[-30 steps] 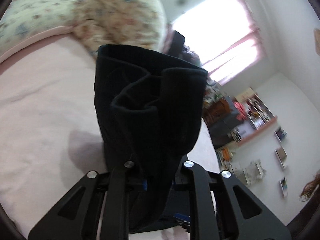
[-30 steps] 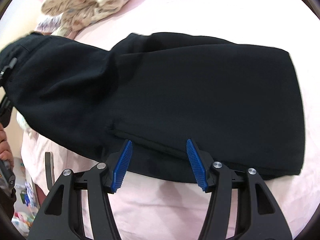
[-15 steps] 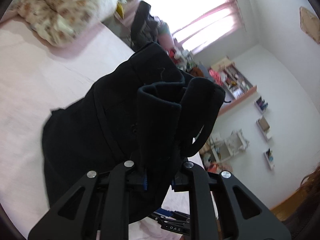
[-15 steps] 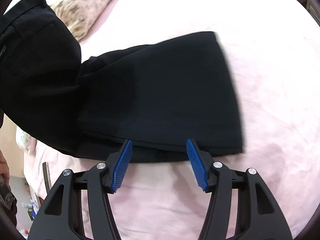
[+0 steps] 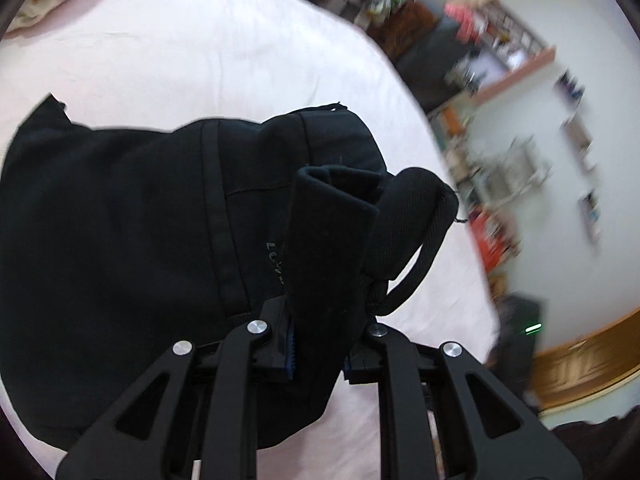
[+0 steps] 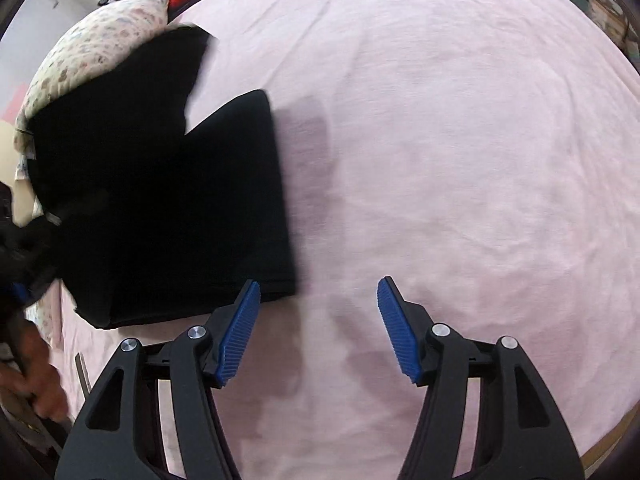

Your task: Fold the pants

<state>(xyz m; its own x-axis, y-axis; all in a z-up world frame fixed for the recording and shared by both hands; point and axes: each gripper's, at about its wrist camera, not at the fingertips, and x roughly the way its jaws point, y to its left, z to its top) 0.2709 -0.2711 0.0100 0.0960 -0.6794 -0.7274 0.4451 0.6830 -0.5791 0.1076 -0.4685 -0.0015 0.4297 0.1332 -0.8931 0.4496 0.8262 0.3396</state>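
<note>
Black pants [image 5: 132, 216] lie on the pink bed sheet [image 5: 224, 52]. My left gripper [image 5: 320, 344] is shut on a bunched fold of the pants' waistband end, which rises between the jaws and hides the fingertips. In the right wrist view the pants [image 6: 176, 208] lie at the left, folded over themselves, their right edge straight. My right gripper [image 6: 318, 320] is open and empty just above the sheet [image 6: 460, 140], its left blue pad [image 6: 240, 330] close to the pants' lower right corner.
A floral pillow [image 6: 92, 52] lies beyond the pants at the bed's far left. Cluttered shelves and furniture [image 5: 500, 92] stand past the bed's edge. A wooden frame [image 5: 584, 364] borders the lower right. A hand [image 6: 36, 380] shows at the lower left.
My left gripper has swung the held end over and down toward the rest of the pants. My right gripper has shifted right, so the pants now sit at its left.
</note>
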